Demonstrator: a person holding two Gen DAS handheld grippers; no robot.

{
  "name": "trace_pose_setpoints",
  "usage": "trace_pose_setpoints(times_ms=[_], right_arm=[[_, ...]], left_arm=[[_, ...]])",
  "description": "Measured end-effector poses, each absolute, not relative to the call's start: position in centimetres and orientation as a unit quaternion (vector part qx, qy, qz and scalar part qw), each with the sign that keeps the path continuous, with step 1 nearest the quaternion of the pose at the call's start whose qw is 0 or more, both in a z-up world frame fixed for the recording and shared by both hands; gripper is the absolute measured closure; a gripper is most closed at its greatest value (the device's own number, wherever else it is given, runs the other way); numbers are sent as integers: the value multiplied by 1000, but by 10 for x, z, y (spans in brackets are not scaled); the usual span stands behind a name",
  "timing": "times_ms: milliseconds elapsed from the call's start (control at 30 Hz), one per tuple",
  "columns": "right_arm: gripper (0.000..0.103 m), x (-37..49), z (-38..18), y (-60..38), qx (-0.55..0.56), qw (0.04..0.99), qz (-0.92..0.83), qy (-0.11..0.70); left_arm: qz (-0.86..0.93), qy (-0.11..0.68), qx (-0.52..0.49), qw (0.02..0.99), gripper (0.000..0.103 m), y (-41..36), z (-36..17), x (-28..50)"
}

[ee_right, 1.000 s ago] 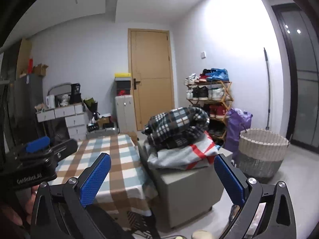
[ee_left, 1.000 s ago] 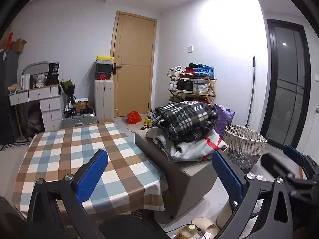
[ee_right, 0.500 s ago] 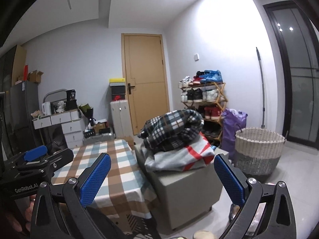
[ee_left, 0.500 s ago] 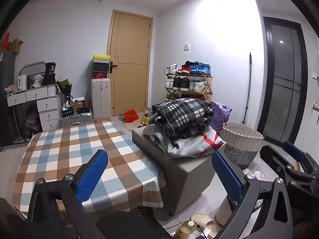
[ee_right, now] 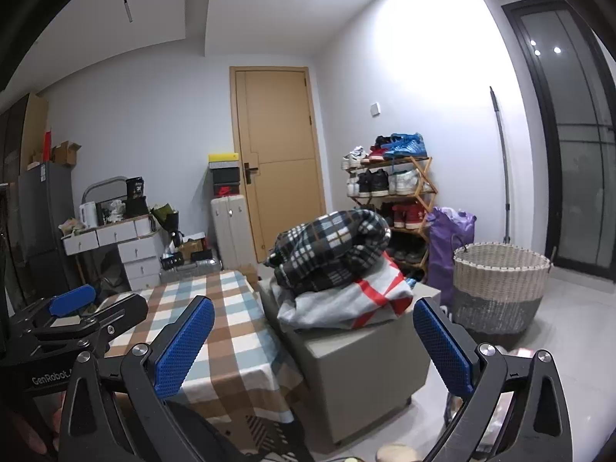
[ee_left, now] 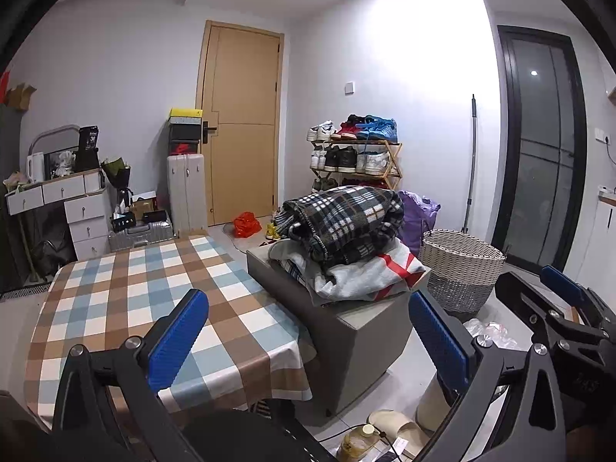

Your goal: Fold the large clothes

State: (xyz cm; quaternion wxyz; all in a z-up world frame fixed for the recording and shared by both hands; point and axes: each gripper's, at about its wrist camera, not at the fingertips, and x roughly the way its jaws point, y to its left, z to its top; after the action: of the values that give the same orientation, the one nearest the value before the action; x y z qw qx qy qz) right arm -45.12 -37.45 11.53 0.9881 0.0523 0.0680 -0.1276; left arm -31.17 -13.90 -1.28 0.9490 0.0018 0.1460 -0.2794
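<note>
While I hold both grippers up in the air near the table point(ee_left: 115, 300), the left gripper point(ee_left: 308, 340) stands wide apart with nothing between its blue pads, and the right gripper point(ee_right: 313, 346) is just as wide and bare. Ahead, a plaid blanket point(ee_left: 342, 223) lies bunched on a grey and red garment point(ee_left: 369, 277), the pile resting on a grey box point(ee_left: 346, 331) just right of the checked tablecloth point(ee_left: 146, 288). Farther right sit a woven basket point(ee_right: 500, 288), a purple bag point(ee_right: 446, 246) and a shoe rack point(ee_right: 389, 192) by the far wall.
</note>
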Motion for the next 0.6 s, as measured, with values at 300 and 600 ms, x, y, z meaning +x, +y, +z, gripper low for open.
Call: trace_pose_setpoints(times_ms=[300, 600], right_arm=[[0, -451, 116, -373, 47, 989, -124, 66], [0, -451, 115, -375, 53, 990, -117, 62]], left_arm=[[-279, 156, -2, 947, 1, -138, -13, -309], [-291, 158, 4, 944, 2, -143, -10, -311]])
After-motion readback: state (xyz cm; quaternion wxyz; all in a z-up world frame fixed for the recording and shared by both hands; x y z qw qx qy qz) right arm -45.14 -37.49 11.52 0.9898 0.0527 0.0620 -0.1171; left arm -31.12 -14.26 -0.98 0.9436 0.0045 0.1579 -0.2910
